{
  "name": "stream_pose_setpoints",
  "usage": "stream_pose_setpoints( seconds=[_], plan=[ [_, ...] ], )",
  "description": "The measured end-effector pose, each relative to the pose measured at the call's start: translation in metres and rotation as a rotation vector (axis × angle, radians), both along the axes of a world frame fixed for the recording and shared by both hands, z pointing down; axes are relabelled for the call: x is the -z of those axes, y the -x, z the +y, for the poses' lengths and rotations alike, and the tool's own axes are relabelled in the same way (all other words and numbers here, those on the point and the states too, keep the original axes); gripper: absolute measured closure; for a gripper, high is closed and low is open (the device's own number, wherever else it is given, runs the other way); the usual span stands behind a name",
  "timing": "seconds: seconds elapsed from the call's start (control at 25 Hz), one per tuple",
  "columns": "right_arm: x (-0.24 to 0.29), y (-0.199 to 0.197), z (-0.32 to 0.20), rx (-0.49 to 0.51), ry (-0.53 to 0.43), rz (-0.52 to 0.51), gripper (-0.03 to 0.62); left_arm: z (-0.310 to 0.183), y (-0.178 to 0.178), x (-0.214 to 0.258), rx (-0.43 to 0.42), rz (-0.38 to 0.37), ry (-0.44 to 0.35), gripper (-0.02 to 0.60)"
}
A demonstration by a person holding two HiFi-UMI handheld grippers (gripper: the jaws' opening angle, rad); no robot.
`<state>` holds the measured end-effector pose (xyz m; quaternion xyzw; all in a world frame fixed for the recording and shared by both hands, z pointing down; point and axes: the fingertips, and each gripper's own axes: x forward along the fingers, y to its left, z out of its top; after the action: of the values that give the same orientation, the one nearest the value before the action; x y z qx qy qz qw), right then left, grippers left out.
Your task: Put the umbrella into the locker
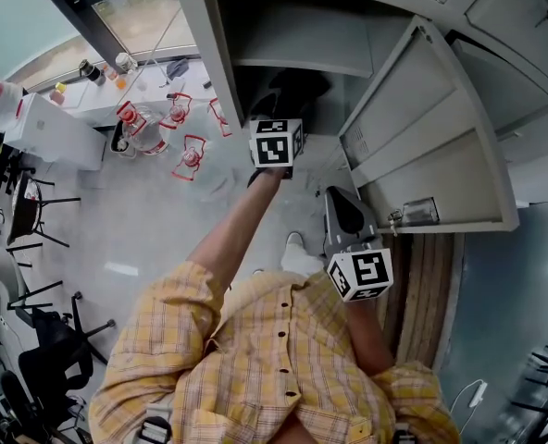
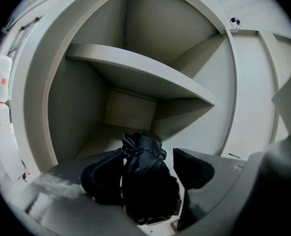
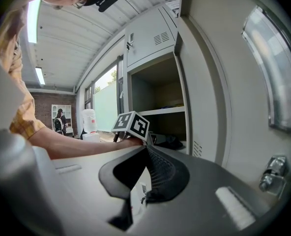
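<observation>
Left gripper (image 2: 148, 173) reaches into the open locker (image 2: 62, 112) at 12 o'clock in the head view, its jaws spread as wide as they go. Between them lies the umbrella (image 2: 144, 154), a folded black bundle on the floor of the compartment under the shelf (image 2: 135, 73). The jaw at 3 o'clock stands clear of it; the jaw at 9 o'clock is just beside it, and I cannot tell if they touch. Right gripper (image 3: 146, 147) waits outside at about 4 o'clock, its jaws together on nothing. The door (image 1: 431, 137) hangs open toward 2 o'clock. By the look of it, the umbrella is already in place and let go. What seems left is drawing the left gripper out without dragging the fabric.
</observation>
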<state>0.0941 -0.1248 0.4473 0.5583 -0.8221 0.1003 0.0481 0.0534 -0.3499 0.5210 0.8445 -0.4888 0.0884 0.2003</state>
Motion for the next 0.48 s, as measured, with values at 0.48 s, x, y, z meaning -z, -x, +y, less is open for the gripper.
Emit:
stream_pose_setpoints(
  seconds=[0.48],
  plan=[
    [0.012, 0.0, 0.016, -0.027, -0.03, -0.01, 0.594, 0.039, 0.014, 0.025, -0.012, 0.025, -0.024, 0.286]
  ],
)
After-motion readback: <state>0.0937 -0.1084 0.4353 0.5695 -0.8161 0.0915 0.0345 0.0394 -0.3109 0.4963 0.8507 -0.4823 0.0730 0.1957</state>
